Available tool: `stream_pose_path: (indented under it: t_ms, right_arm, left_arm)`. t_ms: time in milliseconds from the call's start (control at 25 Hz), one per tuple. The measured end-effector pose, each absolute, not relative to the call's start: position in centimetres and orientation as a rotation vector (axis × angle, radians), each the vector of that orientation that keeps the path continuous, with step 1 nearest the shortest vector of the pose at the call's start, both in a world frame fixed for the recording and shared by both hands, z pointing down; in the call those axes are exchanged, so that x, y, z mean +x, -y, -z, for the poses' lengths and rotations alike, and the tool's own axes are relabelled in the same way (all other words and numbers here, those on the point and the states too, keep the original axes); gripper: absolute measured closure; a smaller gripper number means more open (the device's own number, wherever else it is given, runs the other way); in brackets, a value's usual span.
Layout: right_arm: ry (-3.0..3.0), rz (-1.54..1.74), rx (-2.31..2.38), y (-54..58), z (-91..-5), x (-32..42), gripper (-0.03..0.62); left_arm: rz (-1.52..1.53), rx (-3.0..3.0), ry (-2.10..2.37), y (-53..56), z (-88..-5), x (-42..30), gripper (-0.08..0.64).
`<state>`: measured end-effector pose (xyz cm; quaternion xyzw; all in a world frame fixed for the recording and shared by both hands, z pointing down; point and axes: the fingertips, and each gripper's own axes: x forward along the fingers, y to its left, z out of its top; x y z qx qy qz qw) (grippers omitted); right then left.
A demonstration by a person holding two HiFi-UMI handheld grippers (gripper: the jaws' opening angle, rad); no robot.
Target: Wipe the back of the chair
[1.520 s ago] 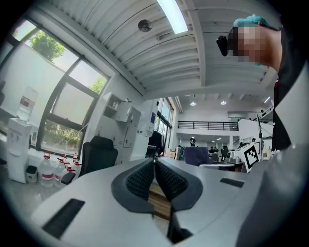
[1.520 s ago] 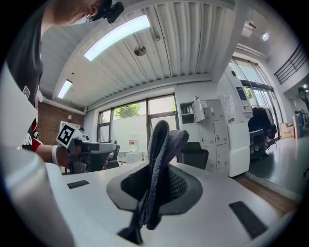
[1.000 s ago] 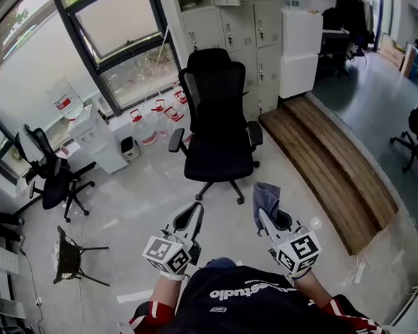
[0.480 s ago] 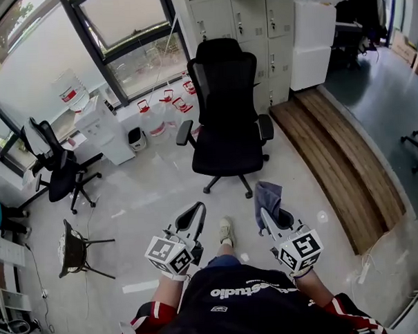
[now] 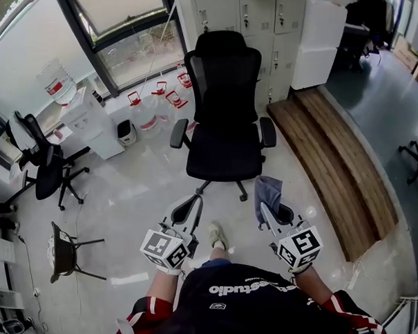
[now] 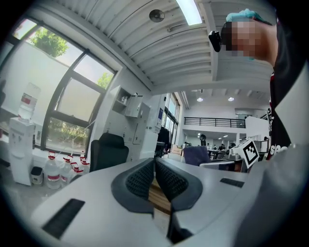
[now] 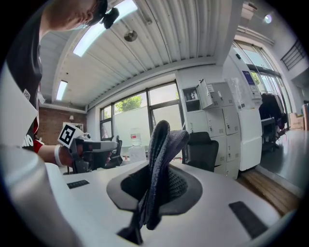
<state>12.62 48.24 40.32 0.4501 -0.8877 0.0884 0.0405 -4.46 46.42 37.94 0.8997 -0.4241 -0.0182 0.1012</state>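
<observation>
A black office chair (image 5: 223, 110) faces me in the head view, its mesh back (image 5: 224, 79) upright toward the lockers; the chair (image 6: 107, 151) also shows small in the left gripper view and the chair (image 7: 203, 150) in the right gripper view. My right gripper (image 5: 263, 210) is shut on a grey-blue cloth (image 5: 267, 193), which stands up folded between the jaws as the cloth (image 7: 159, 164). My left gripper (image 5: 195, 205) is shut with nothing in it, jaws pressed together (image 6: 155, 179). Both grippers hang short of the chair's seat front.
A wooden step (image 5: 333, 161) runs along the right. Water bottles (image 5: 158, 103) and a white dispenser (image 5: 86, 123) stand under the window. Another black chair (image 5: 39, 163) and a tipped stool (image 5: 64, 252) are at left. White lockers (image 5: 258, 29) stand behind the chair. My shoe (image 5: 216, 235) shows below.
I have stepped closer to the chair, which now sits lower and larger in the head view. A foot has come forward. Both grippers keep their hold and pose.
</observation>
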Motion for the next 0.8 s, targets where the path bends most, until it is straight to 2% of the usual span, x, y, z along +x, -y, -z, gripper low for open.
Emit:
stream_pose_path:
  t_ms: [800]
  right_arm:
    - [2.708,-0.216,1.424,-14.4,-34.2,-1.7,0.525]
  left_arm:
    - [0.159,2.641,1.253,-15.0,-34.0,-19.9,0.529]
